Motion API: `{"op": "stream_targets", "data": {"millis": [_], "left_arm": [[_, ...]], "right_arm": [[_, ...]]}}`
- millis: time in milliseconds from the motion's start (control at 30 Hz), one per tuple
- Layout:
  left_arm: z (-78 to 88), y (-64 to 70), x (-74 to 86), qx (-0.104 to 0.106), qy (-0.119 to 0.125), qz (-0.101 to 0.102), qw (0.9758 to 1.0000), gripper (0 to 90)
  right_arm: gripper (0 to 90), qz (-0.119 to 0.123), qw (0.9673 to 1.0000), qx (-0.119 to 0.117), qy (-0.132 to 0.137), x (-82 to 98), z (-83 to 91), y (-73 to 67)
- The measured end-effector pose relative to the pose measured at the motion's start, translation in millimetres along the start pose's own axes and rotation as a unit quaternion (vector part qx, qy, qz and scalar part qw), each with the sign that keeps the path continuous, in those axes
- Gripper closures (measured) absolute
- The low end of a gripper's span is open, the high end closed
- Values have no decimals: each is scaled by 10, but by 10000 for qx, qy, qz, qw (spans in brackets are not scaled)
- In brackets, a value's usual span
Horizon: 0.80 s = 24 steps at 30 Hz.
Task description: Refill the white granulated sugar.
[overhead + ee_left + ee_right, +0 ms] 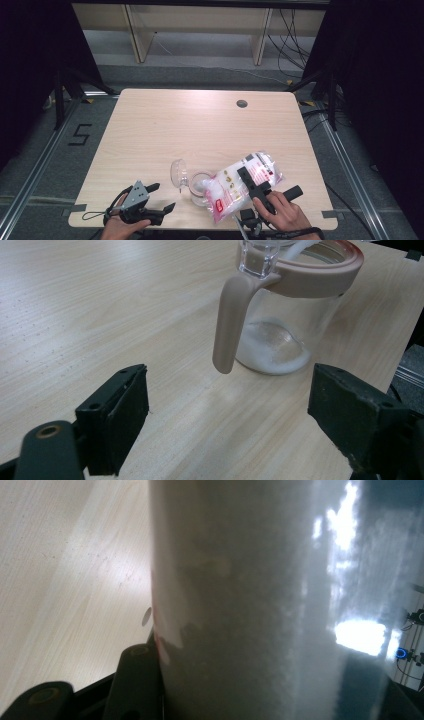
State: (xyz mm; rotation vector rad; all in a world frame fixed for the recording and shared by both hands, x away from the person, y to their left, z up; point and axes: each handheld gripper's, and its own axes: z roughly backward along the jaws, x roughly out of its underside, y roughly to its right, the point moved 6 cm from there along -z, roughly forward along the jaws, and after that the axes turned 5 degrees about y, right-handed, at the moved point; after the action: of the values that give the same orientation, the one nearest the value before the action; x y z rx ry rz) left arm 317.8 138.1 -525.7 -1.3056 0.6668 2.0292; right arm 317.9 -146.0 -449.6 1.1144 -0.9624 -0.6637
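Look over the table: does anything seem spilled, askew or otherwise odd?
Nothing is spilled. The bag of white grains, clamped in the right gripper, lies tipped over the open jar, which holds a little white powder. The left gripper waits open.

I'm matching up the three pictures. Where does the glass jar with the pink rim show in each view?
High view: glass jar stands near the table's front edge, under the tilted bag, its clear lid flipped open to the left.
Left gripper view: upper right, white powder on its bottom, beyond the open tongs.
Right gripper view: not in it; the bag is up close.
Shared landmark: the pale wood tabletop.
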Motion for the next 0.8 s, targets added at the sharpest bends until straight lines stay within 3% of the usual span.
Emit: {"op": "stream_targets", "data": {"millis": [167, 200, 233, 267, 300, 400, 467, 500, 600, 733, 767, 800], "left_arm": [[-6, 18, -7, 22, 44, -25, 10000, 161], [1, 20, -8, 18, 23, -47, 10000, 161], [2, 15, -10, 25, 17, -98, 9999, 161], [2, 15, -10, 25, 17, -98, 9999, 161], [0, 18, -5, 23, -6, -111, 9999, 161], [-2, 33, -3, 0, -10, -63, 10000, 161], [-2, 30, -9, 48, 0, -126, 9999, 161], [-3, 29, -10, 14, 17, -84, 10000, 161], [-15, 17, -1, -7, -6, -80, 10000, 161], [0, 26, -6, 2, 6, -86, 10000, 161], [11, 18, -8, -10, 6, -106, 9999, 161], [11, 18, -8, -10, 6, -106, 9999, 161]], "right_arm": [[533, 137, 9999, -50, 45, -1, -15, 7], [533, 44, 10000, -87, 19, 7, -17, -15], [534, 144, 9999, -71, 37, 5, -18, 8], [534, 144, 9999, -71, 37, 5, -18, 8], [535, -34, 10000, -49, -10, 24, -10, -5], [536, 20, 10000, -5, 4, 38, -11, 6], [536, -49, 9999, -115, -21, 59, -15, -28], [537, 89, 9999, -109, -9, 67, -14, 0], [538, 132, 9999, -83, 7, 83, -1, 4], [539, 46, 9999, -107, -46, 106, 7, -7], [539, 174, 9998, -71, -24, 92, 9, 34], [539, 56, 9999, -75, -36, 89, 12, 18]]}}
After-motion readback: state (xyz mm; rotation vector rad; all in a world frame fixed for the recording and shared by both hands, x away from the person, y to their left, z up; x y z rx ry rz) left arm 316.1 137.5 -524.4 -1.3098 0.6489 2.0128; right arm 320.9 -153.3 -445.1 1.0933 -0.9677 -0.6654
